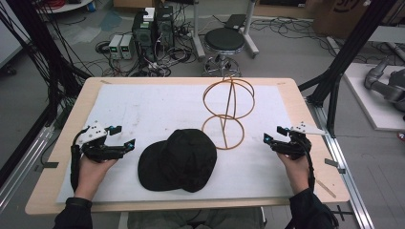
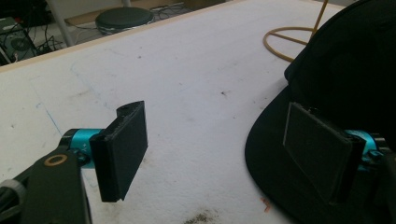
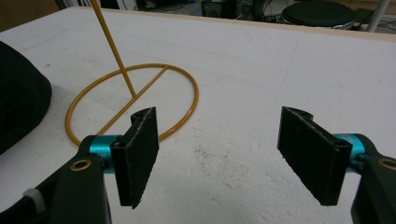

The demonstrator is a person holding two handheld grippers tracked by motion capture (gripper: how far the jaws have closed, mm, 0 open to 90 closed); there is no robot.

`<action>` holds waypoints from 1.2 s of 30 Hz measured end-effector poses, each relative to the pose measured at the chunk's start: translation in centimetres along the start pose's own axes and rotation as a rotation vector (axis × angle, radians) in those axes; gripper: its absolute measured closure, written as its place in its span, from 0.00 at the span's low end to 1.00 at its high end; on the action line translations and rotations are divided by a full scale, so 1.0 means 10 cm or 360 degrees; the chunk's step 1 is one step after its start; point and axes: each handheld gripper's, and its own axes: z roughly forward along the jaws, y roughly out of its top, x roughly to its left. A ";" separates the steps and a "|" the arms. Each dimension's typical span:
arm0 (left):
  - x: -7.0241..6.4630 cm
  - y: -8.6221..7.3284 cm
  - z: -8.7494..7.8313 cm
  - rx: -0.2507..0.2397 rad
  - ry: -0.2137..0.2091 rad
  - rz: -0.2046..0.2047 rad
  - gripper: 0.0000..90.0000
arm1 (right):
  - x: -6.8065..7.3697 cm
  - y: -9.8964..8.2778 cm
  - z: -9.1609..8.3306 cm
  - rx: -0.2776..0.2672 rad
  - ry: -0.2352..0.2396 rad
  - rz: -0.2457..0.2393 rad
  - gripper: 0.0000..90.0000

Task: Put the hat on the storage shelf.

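White-covered worktop (image 1: pixel 143 109): one black cap (image 1: pixel 179 160), one wire stand (image 1: pixel 228 112) (two rings); your left claw (image 1: pixel 125 137) and right claw (image 1: pixel 273 135) gape wide, empty.

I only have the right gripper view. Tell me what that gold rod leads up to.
Observer: In the high view the rod rises from the base ring of a wire stand to a round wire globe on top.
Operator: Give me the whole dark thing at my left edge.
Observer: It is a black cap, lying flat beside the stand, brim toward the left gripper.
Operator: Report that gripper.
Observer: Its jaws are open and empty, one hanging over the cap's brim.
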 end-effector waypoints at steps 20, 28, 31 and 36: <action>0.07 -0.01 0.03 -0.0036 0.0054 -0.0027 0.27 | 0.20 -0.01 -0.09 -0.0051 0.0229 -0.0014 0.32; 0.11 -0.02 0.03 -0.0047 0.0078 -0.0049 0.28 | 0.63 0.02 -0.06 -0.0036 0.0450 -0.0129 0.33; 0.12 -0.02 0.03 -0.0045 0.0081 -0.0052 0.28 | 0.81 0.02 -0.04 -0.0019 0.0529 -0.0160 0.33; 0.12 -0.03 0.04 -0.0039 0.0067 -0.0063 0.28 | 1.04 0.04 0.00 -0.0018 0.0628 -0.0186 0.33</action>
